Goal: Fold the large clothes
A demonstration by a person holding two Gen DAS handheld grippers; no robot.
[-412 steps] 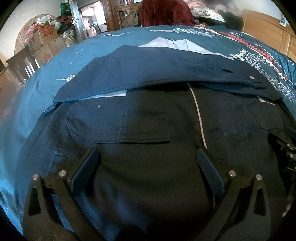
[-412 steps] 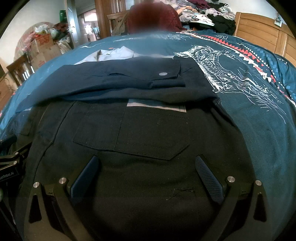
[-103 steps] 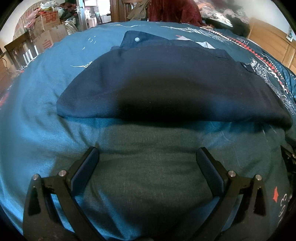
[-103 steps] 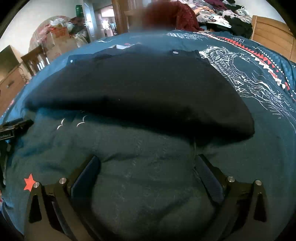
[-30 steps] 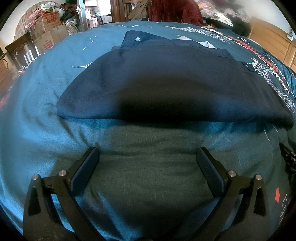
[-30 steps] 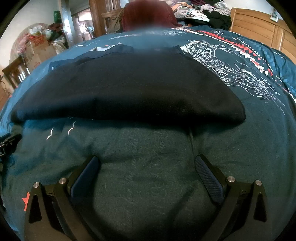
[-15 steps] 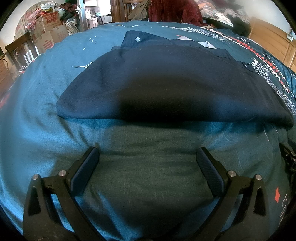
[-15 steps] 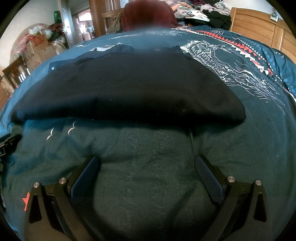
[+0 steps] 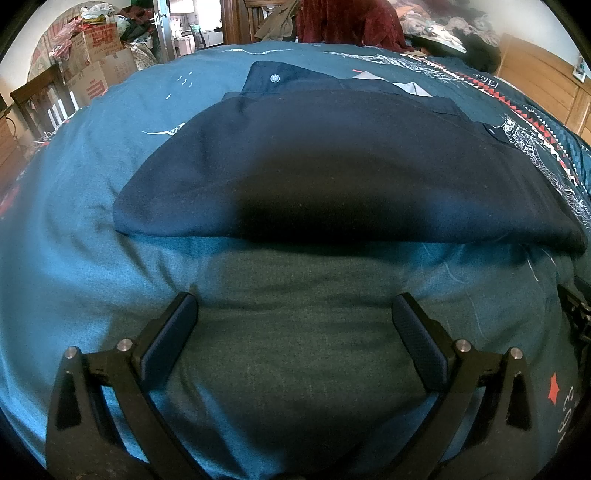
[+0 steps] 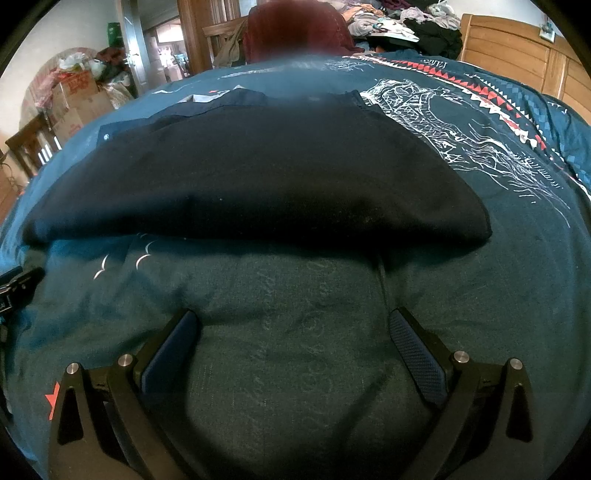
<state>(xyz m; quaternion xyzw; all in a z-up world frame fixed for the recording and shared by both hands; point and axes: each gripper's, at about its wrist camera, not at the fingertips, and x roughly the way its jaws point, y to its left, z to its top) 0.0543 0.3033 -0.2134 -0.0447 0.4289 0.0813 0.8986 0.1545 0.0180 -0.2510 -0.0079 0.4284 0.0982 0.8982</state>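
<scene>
Lying flat: dark navy folded cloth garment (image 9: 332, 173) on the teal printed bedspread (image 9: 74, 192), ahead of both claws, touching neither.
Garment shape: wide folded slab, near edge a rounded fold running left to right; same piece in the right wrist view (image 10: 258, 177).
Garment far side: layers stick out past the top fold, with a small round metal snap button (image 9: 274, 78) on a navy flap and a sliver of pale grey lining (image 9: 410, 88) beside it.
Left claw (image 9: 295, 317): fingers spread wide, nothing between them, only bare bedspread; low over the bed just short of the near fold. Cannot tell whether the fingertips touch the cover.
Right claw (image 10: 293, 328): also spread wide and empty, same stance, just short of the fold's right half.
Other rig: black hardware of the right unit at the right edge of the left view (image 9: 580, 314); left unit's at the left edge of the right view (image 10: 14, 284).
Bedspread print: white line drawing (image 10: 443, 125) plus a band of red and white triangles (image 10: 491, 99) to the right of the garment.
Room: wooden headboard (image 10: 517, 40) far right, heap of loose clothes (image 10: 406, 18) behind the bed, cardboard boxes (image 9: 99, 55) far left, someone in a dark red top (image 9: 347, 22) at the far side of the bed.
</scene>
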